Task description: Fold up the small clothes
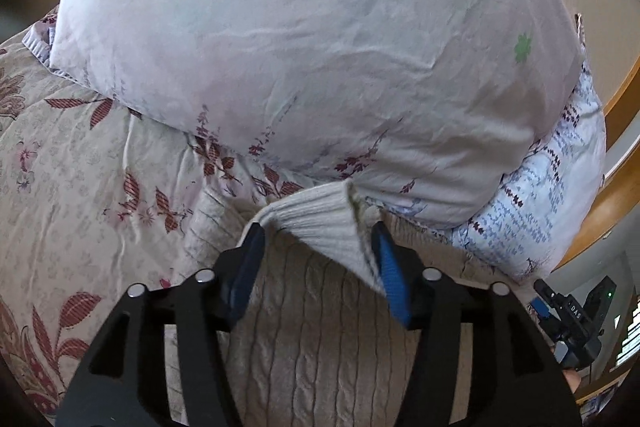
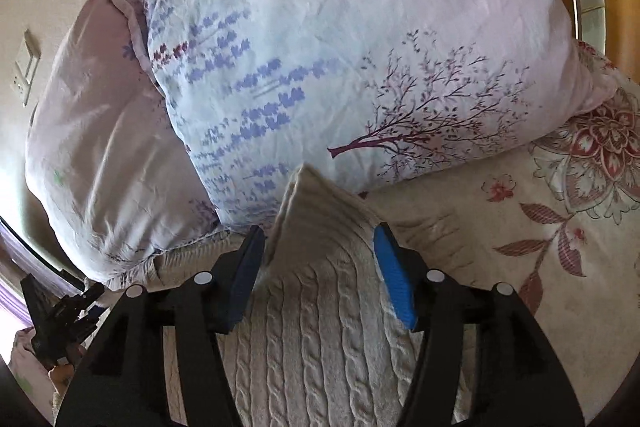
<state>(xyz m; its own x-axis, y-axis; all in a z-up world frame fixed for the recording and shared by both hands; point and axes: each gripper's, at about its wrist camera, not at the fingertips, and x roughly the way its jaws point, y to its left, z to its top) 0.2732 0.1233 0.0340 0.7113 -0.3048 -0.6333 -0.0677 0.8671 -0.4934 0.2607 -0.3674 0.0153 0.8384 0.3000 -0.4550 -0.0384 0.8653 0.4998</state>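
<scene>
Both my grippers, left (image 1: 318, 259) and right (image 2: 318, 259), sit spread wide with the sweater (image 1: 320, 339) bunched between the fingers right against the pillows (image 1: 280, 47) ahead, so I might snag pillowcase (image 2: 340, 87) too.

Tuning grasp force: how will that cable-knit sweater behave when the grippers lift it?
Likely floppy: the cream sweater already peaks and drapes between the right gripper fingers. Its ribbed hem sags across the left gripper, so expect stretch. The thick knit probably grips well, not slippery.
</scene>
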